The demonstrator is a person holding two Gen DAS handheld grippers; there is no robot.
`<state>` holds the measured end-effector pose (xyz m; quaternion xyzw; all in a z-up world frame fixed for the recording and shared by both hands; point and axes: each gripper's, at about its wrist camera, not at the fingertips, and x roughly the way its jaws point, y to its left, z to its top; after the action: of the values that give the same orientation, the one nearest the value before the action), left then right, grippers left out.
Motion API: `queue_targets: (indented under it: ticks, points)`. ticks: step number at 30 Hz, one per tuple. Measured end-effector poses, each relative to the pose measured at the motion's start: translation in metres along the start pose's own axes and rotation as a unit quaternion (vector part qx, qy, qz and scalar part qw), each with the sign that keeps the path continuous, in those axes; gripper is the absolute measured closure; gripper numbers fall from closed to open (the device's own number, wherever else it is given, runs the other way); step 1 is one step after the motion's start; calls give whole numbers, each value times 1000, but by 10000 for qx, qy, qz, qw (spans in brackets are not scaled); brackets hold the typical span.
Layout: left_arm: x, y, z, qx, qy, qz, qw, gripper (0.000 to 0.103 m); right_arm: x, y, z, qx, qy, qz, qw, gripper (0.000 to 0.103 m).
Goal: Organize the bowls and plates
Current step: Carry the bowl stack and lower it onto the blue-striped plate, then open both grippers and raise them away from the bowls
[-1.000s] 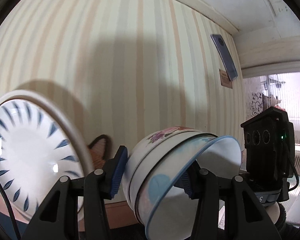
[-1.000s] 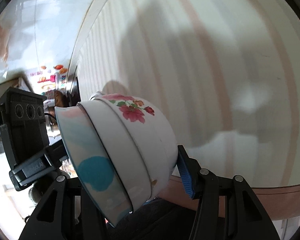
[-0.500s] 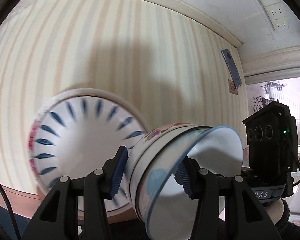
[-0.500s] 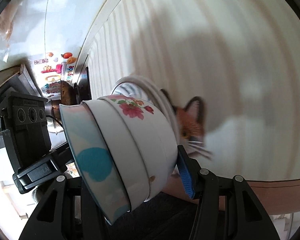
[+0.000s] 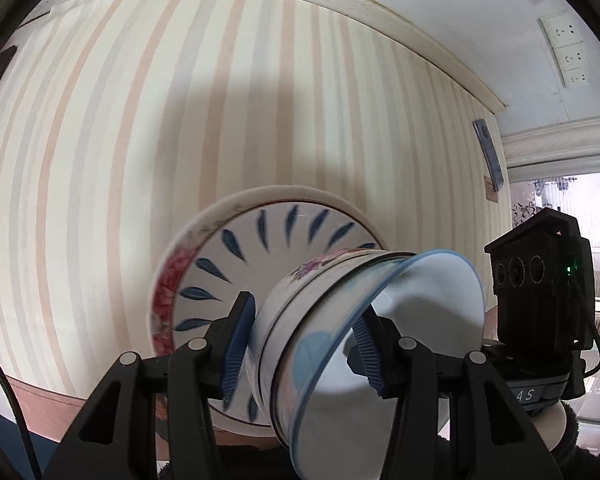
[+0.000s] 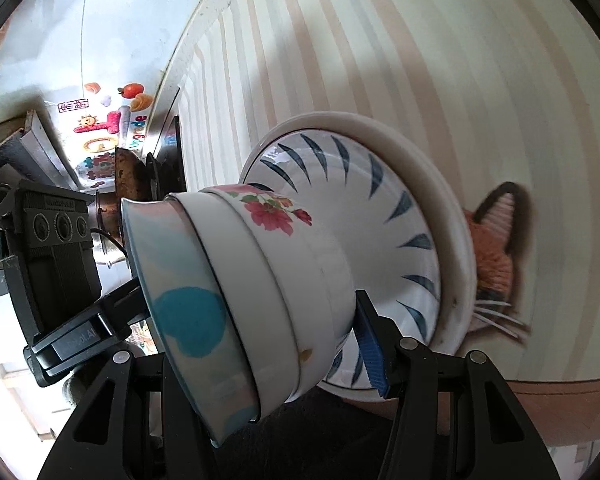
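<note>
Left gripper (image 5: 300,344) and right gripper (image 6: 256,344), each closed on the rim of one stack of nested bowls (image 6: 260,280): a blue-rimmed bowl (image 5: 400,340) inside, a floral bowl (image 6: 284,216) outermost. The stack is tilted on its side. At 12 o'clock behind it stands a leaf-patterned plate (image 6: 380,208) within a wider white plate (image 6: 428,160); contact cannot be determined. A fox figure (image 6: 496,256) lies at 3 o'clock, against striped wallpaper (image 5: 180,120).
</note>
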<state>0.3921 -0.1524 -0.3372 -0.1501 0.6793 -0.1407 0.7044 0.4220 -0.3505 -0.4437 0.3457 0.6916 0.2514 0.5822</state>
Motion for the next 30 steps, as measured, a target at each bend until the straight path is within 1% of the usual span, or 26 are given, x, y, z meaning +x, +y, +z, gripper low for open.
queue_targets:
  ticks: [9, 20, 26, 30]
  points:
    - [6, 20, 1, 41, 51, -13, 10000, 58, 13, 5, 6, -21, 3, -163, 9999, 48]
    - [9, 25, 1, 56, 77, -23, 10000, 58, 18, 6, 8, -26, -56, -253, 9997, 48]
    - [9, 24, 0, 106, 83, 30, 9999, 58, 19, 7, 9, -24, -47, -258, 9997, 48]
    - [7, 20, -1, 232, 105, 197, 9995, 57, 21, 13, 7, -123, -60, -417, 9990, 48]
